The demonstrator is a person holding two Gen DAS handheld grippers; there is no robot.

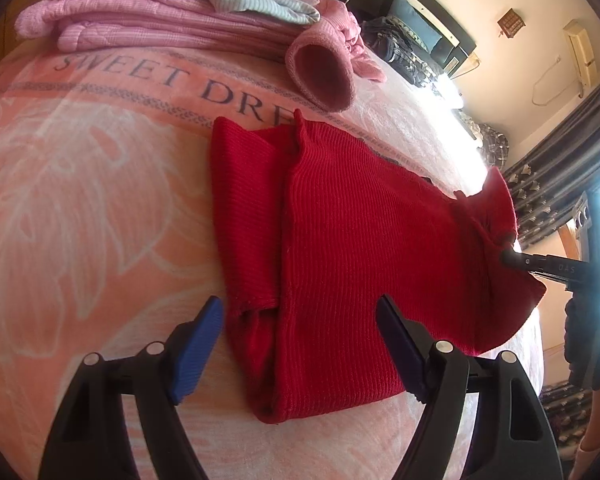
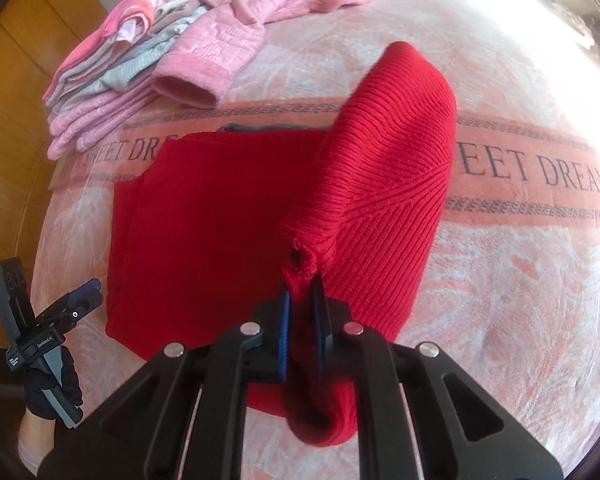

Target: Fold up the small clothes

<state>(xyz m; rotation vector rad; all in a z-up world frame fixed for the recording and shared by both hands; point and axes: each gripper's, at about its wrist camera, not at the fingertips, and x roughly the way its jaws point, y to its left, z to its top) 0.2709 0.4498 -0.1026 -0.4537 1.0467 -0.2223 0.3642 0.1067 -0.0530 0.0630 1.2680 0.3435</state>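
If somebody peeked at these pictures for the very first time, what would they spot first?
Probably the bright red sweater spread in the middle of the pink blanket that says SWEET DREAM. The right gripper pinches one part of it and lifts it, while the left gripper waits open at its near edge. A pile of folded pink clothes sits behind.

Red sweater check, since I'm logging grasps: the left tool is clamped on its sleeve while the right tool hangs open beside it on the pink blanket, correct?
Sides are swapped. The right tool is clamped on the red sweater sleeve, shown in the right wrist view. The left tool hangs open over the sweater on the pink blanket, shown in the left wrist view.
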